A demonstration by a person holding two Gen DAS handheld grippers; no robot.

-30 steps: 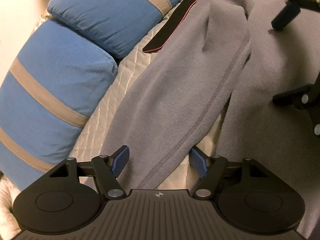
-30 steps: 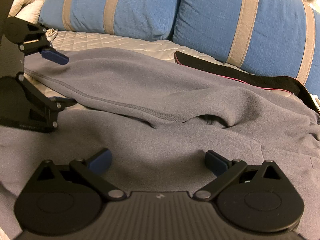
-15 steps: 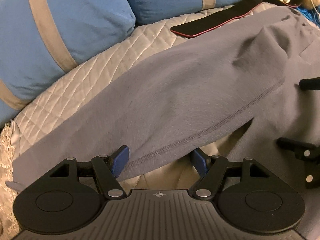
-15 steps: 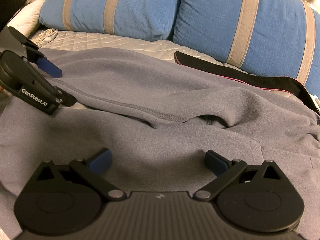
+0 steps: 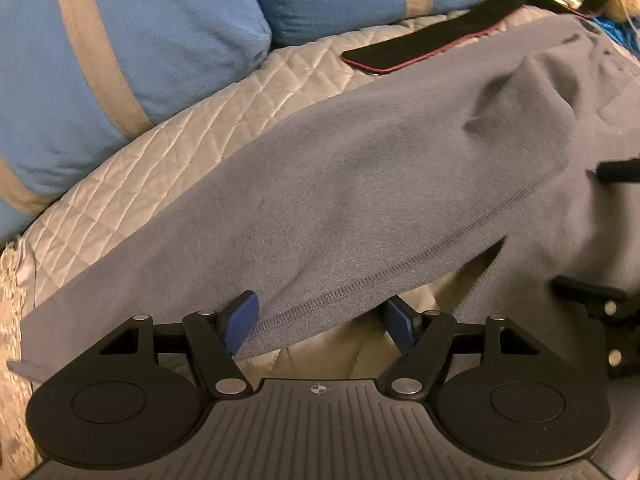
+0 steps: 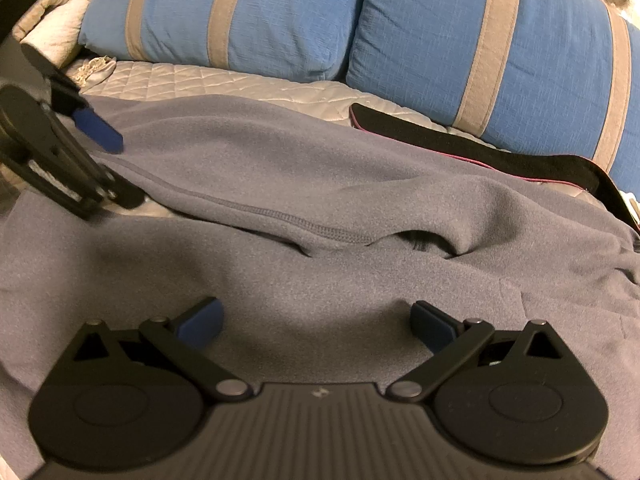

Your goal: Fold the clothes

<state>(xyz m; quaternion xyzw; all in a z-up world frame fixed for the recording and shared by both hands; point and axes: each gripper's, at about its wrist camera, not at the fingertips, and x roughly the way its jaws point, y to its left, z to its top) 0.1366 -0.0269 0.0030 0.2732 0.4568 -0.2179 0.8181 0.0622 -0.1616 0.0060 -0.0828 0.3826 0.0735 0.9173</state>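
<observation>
A grey fleece garment (image 6: 320, 264) lies spread on the bed. Its long sleeve (image 5: 360, 184) runs from lower left to upper right, stitched seam along the near edge. My left gripper (image 5: 320, 324) is open at the sleeve's lower part. The seam edge lies between its blue pads (image 5: 240, 322), which stand well apart. In the right wrist view this left gripper (image 6: 124, 172) shows at the far left. My right gripper (image 6: 316, 326) is open just above the garment's flat body, nothing between its fingers. It shows at the right edge as the right gripper (image 5: 600, 232) in the left wrist view.
Two blue pillows with grey stripes (image 6: 480, 48) line the back of the bed. A black band with a red edge (image 6: 480, 148) lies behind the garment. A quilted beige bedspread (image 5: 168, 160) shows to the left of the sleeve and under it.
The left gripper rolled and shifted along the sleeve between one second and half a second ago, then held still. Its jaws stayed apart. The right gripper has not moved.
</observation>
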